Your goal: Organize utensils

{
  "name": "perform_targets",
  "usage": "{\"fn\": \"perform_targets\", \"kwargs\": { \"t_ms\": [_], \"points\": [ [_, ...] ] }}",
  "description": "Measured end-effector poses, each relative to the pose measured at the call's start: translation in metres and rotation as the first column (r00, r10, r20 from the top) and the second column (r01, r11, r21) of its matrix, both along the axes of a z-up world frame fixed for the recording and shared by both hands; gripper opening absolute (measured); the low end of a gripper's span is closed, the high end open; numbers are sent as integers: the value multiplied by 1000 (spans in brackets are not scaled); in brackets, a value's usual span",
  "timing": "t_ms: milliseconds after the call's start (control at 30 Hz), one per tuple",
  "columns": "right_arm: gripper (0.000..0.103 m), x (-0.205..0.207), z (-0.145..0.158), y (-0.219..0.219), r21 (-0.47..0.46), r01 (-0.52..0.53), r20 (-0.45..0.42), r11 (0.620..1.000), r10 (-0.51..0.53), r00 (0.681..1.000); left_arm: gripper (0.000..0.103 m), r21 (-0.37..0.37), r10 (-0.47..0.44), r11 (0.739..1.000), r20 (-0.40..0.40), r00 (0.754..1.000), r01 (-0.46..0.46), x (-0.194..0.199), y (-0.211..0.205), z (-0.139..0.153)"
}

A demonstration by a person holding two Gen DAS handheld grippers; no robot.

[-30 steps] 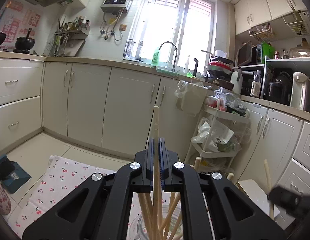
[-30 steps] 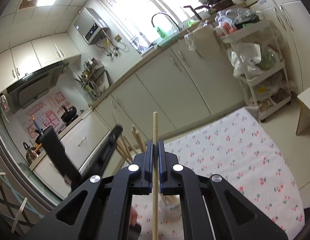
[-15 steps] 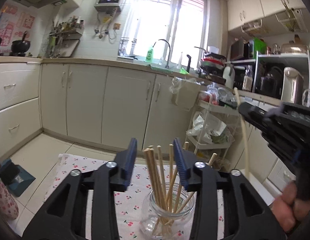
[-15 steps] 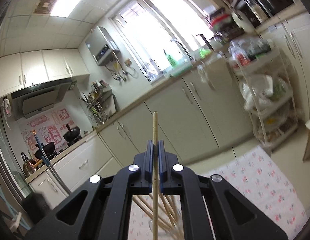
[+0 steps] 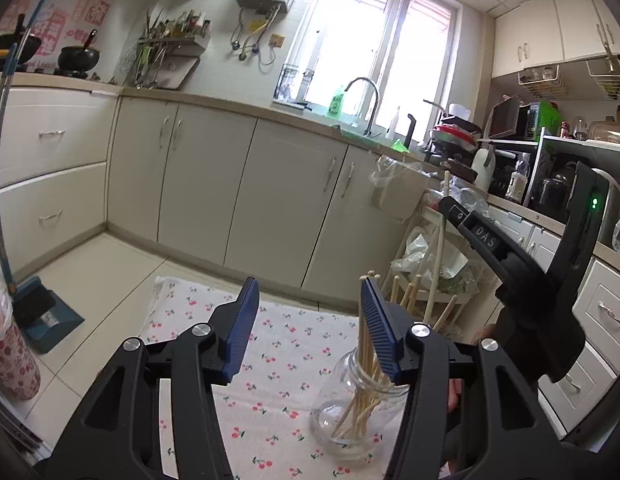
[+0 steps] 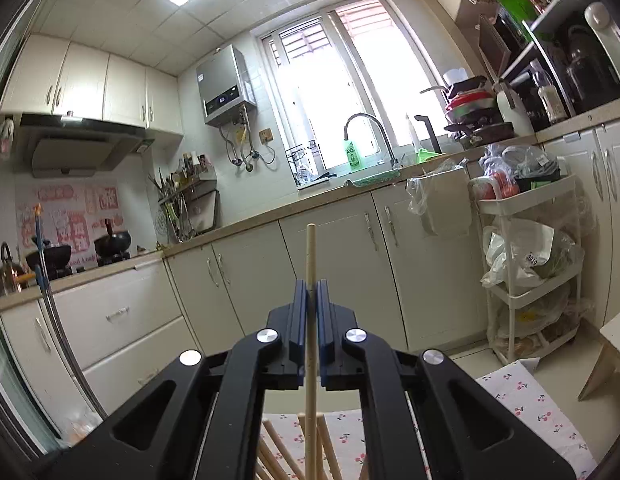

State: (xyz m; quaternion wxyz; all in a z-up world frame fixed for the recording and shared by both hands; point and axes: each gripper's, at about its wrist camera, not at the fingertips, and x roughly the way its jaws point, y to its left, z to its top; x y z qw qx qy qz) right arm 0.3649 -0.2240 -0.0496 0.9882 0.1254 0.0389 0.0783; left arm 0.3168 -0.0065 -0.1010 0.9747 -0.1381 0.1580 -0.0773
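Left gripper (image 5: 306,320) opening, empty; right gripper (image 6: 311,292) pinches upright chopstick (image 6: 310,256) above jar (image 5: 360,404).

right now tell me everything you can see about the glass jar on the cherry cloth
The glass jar is clear, round-bodied, with a narrower neck and an open mouth, no lid. It stands upright on the cherry-print cloth, holding a loose bundle of pale wooden chopsticks that lean and fan out above its rim. The left gripper's right finger partly hides it; the opening jaws do not touch it.
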Motion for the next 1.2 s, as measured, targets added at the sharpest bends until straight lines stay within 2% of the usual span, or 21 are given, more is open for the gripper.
{"fn": "perform_targets", "kwargs": {
  "t_ms": [167, 367, 600, 667, 700, 733, 800, 867, 900, 933, 967, 1000, 1033, 1067, 1167, 1200],
  "points": [
    [6, -5, -14, 13, -92, 10, 10, 996, -9, 1000, 56, 10, 2, 1000, -45, 999, -2, -1, 2, -8],
    [6, -18, -28, 20, -165, 7, -7, 986, -8, 1000, 59, 25, -15, 1000, -108, 994, 18, -6, 3, -19],
    [6, -44, -35, 25, -231, -18, -38, 973, 10, 999, 66, 35, -7, 999, -167, 986, 13, -11, 5, -17],
    [14, -50, -36, 24, -240, -27, -52, 970, 15, 999, 68, 45, -6, 999, -179, 984, 15, -13, 3, -13],
    [22, -54, -35, 23, -243, -33, -64, 969, 18, 998, 69, 51, -5, 999, -188, 982, 15, -15, 3, -11],
    [27, -58, -34, 20, -243, -32, -71, 969, 15, 997, 71, 59, -4, 998, -196, 981, 16, -17, 2, -9],
    [28, -66, -29, 17, -236, -38, -91, 971, 17, 996, 73, 77, -4, 997, -209, 978, 20, -22, 0, -4],
    [46, -80, -20, 10, -214, -38, -130, 976, 9, 991, 76, 103, 0, 994, -219, 976, 23, -29, -2, 3],
    [67, -90, -14, 7, -203, -32, -156, 979, 0, 988, 77, 121, 7, 992, -227, 974, 21, -34, -3, 8],
    [78, -96, -10, 6, -202, -25, -181, 979, -13, 983, 79, 141, 18, 990, -240, 971, 16, -39, -4, 13],
    [79, -107, -4, 3, -196, -18, -230, 980, -28, 973, 81, 151, 23, 988, -250, 968, 15, -43, -4, 17],
    [83, -118, 2, 2, -182, -26, -277, 983, -26, 961, 82, 163, 31, 987, -266, 963, 13, -48, -3, 23],
    [91, -129, 8, 2, -183, -45, -331, 982, -18, 943, 83, 174, 43, 985, -286, 957, 8, -55, -2, 28],
    [93, -137, 12, 3, -191, -56, -371, 980, -19, 928, 85, 177, 48, 984, -297, 954, 5, -60, 0, 32],
    [96, -171, 21, 4, -164, -112, -514, 980, 12, 858, 91, 180, 66, 984, -354, 933, -1, -89, 7, 49],
    [96, -183, 22, 4, -150, -120, -569, 981, 14, 822, 93, 176, 67, 984, -366, 928, -1, -97, 9, 53]
  ]
}}
